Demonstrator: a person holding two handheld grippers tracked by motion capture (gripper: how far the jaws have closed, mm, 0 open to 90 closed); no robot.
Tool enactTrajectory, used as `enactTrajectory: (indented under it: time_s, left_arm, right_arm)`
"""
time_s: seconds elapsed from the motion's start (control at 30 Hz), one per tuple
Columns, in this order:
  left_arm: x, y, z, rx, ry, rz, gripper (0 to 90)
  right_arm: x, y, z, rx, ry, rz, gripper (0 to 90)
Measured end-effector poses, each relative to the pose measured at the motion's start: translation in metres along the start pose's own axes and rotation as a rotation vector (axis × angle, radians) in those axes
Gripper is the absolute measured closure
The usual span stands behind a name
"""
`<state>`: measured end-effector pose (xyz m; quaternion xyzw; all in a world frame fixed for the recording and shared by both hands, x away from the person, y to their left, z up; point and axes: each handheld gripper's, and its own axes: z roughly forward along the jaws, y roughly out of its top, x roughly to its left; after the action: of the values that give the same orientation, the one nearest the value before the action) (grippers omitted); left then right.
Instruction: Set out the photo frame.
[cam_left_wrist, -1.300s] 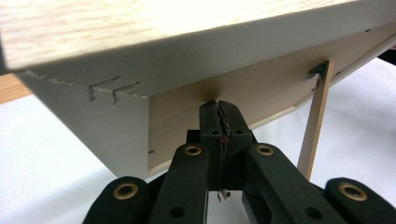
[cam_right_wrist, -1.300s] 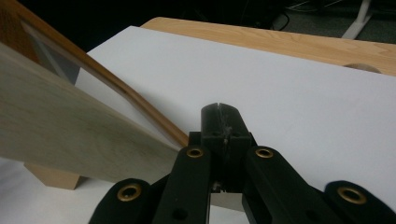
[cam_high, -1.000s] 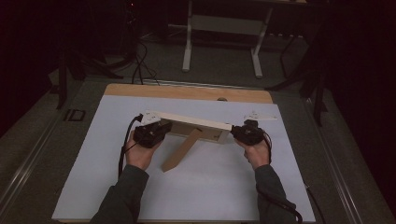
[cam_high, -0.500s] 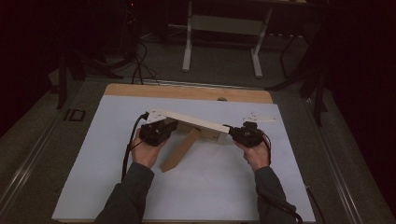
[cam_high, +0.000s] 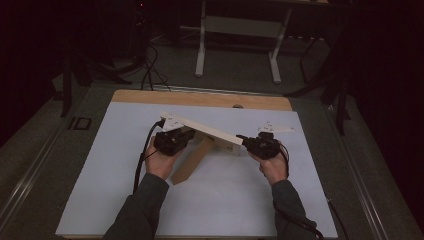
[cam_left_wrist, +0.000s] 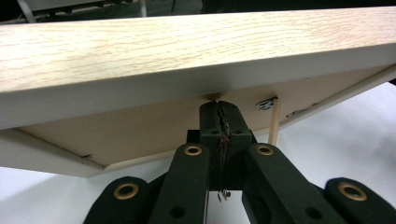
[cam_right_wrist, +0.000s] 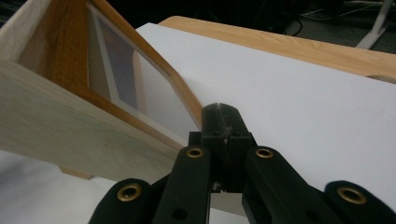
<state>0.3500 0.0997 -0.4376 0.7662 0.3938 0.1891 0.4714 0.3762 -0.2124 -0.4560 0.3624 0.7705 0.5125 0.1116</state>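
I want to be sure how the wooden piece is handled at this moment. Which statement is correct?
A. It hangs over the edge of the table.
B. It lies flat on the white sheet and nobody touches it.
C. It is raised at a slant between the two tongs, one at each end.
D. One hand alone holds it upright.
C: in the high view the wooden piece slants between the left tongs and the right tongs, above the white sheet.

From my high view, the wooden frame (cam_high: 210, 137) hides the fingers of both grippers, so I can't tell there whether they touch it. In my left gripper view its board runs off both side edges, and what the fingertips (cam_left_wrist: 219, 116) meet underneath is unclear.
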Motion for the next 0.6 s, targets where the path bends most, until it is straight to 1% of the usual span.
enactTrajectory:
  time_s: [0.17,0.3,0.5,0.57,0.6]
  left_arm:
    - [-0.004,0.002,0.0,-0.003,-0.004,0.006,90.0]
    - [-0.008,0.003,0.001,0.002,-0.004,0.027,90.0]
    - [-0.011,0.005,0.002,0.004,-0.012,0.035,90.0]
    - [-0.013,0.005,0.003,0.001,-0.025,0.026,90.0]
    - [-0.015,0.006,0.003,0.001,-0.027,0.031,90.0]
  right_arm:
    - [0.002,0.0,0.0,0.006,0.005,-0.003,90.0]
    - [0.003,0.0,0.0,0.003,0.006,-0.007,90.0]
    - [0.006,0.001,0.001,0.006,0.012,-0.011,90.0]
    - [0.006,0.001,0.001,0.005,0.015,-0.013,90.0]
    - [0.007,0.001,0.001,0.003,0.017,-0.015,90.0]
